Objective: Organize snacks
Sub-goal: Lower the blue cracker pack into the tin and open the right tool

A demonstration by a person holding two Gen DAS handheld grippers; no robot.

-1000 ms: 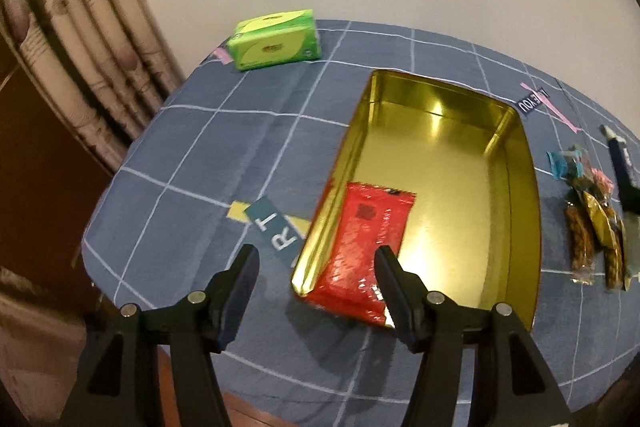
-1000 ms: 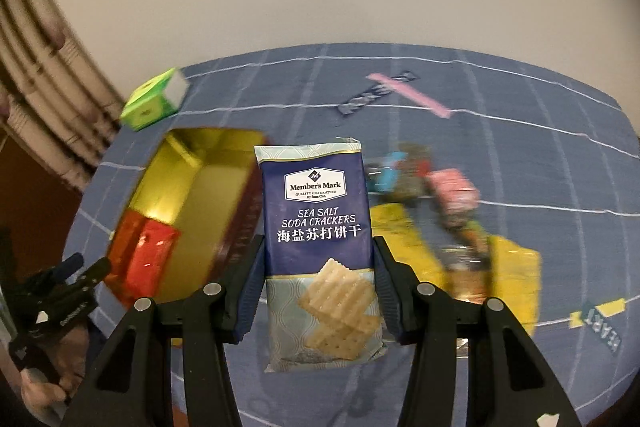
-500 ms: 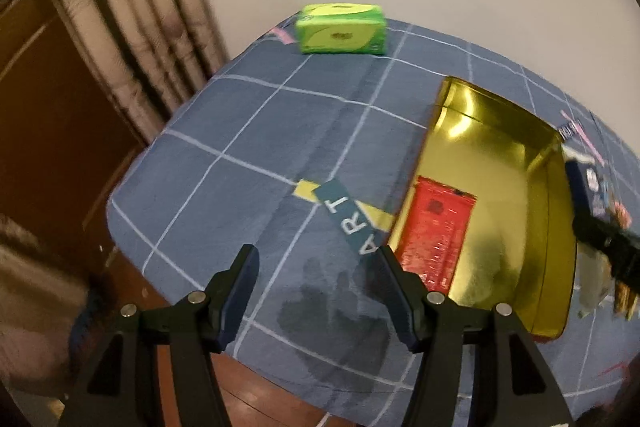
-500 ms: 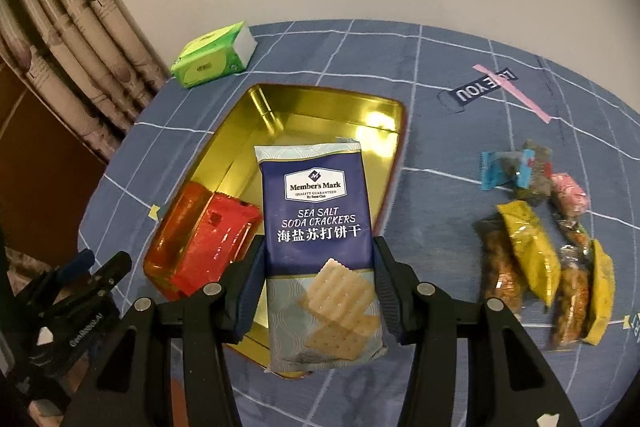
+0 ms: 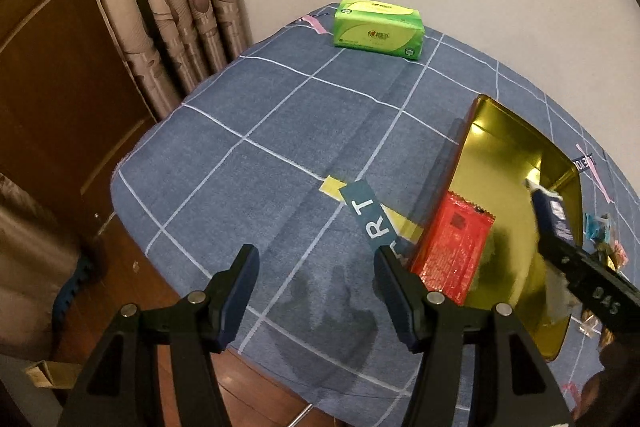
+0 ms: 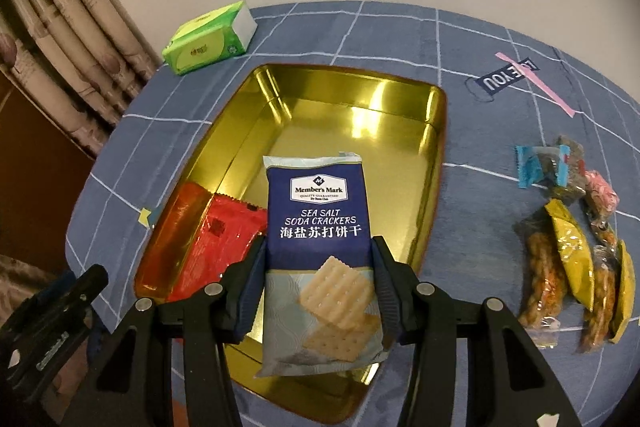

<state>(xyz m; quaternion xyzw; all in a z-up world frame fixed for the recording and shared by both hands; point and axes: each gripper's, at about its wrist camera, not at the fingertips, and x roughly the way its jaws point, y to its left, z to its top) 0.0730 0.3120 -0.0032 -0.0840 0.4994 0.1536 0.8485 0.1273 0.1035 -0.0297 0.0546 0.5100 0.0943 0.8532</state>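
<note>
My right gripper (image 6: 318,255) is shut on a blue soda cracker packet (image 6: 320,227), holding it above the gold tin (image 6: 436,171). A red snack packet (image 6: 216,243) lies in the tin's near left corner. In the left wrist view the tin (image 5: 472,131) is at the right with the red packet (image 5: 452,247) inside, and the cracker packet (image 5: 554,213) and right gripper come in from the right edge. My left gripper (image 5: 314,269) stands open over the blue checked cloth, left of the tin, with nothing between its fingers.
A green tissue pack (image 6: 208,41) sits at the table's far left corner. Several small wrapped snacks (image 6: 568,239) lie on the cloth right of the tin. Curtains (image 5: 168,7) and a wooden door are left of the table; the table edge is near my left gripper.
My right gripper carried the cracker packet leftward from beside the loose snacks to over the tin. My left gripper drew back left, off the red packet and away from the tin.
</note>
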